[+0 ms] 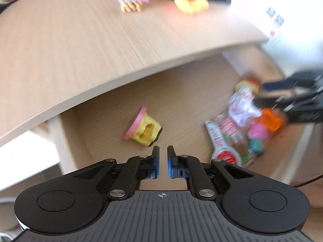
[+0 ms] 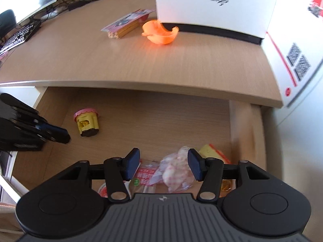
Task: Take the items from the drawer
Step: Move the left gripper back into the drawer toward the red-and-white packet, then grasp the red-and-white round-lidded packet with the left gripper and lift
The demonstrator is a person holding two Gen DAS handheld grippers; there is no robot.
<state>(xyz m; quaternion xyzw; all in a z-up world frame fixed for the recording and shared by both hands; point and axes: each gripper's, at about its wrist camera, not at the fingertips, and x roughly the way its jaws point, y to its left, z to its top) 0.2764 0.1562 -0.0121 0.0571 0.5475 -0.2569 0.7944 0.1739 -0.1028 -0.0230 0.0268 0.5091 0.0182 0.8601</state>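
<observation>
The open drawer [image 2: 161, 119] holds a yellow tub with a pink lid [image 2: 86, 124], lying on its side at the left. A heap at the right has a red-and-white packet [image 2: 144, 176], a pink-white wrapped packet [image 2: 175, 173] and a yellow item [image 2: 212, 151]. My right gripper [image 2: 164, 166] hangs open over this heap, the pink-white packet between its fingers, the pads not pressing it. My left gripper [image 1: 163, 161] is shut with nothing in it, just in front of the tub [image 1: 143, 131]. The right wrist view shows it at the drawer's left edge [image 2: 58, 134].
On the desk top [image 2: 121, 60] above the drawer lie a pack of pencils [image 2: 127, 23] and an orange bowl [image 2: 159, 32] against a white box [image 2: 218, 4]. A keyboard [image 2: 18, 34] and cables sit at the far left. A white carton [image 2: 298, 60] stands at the right.
</observation>
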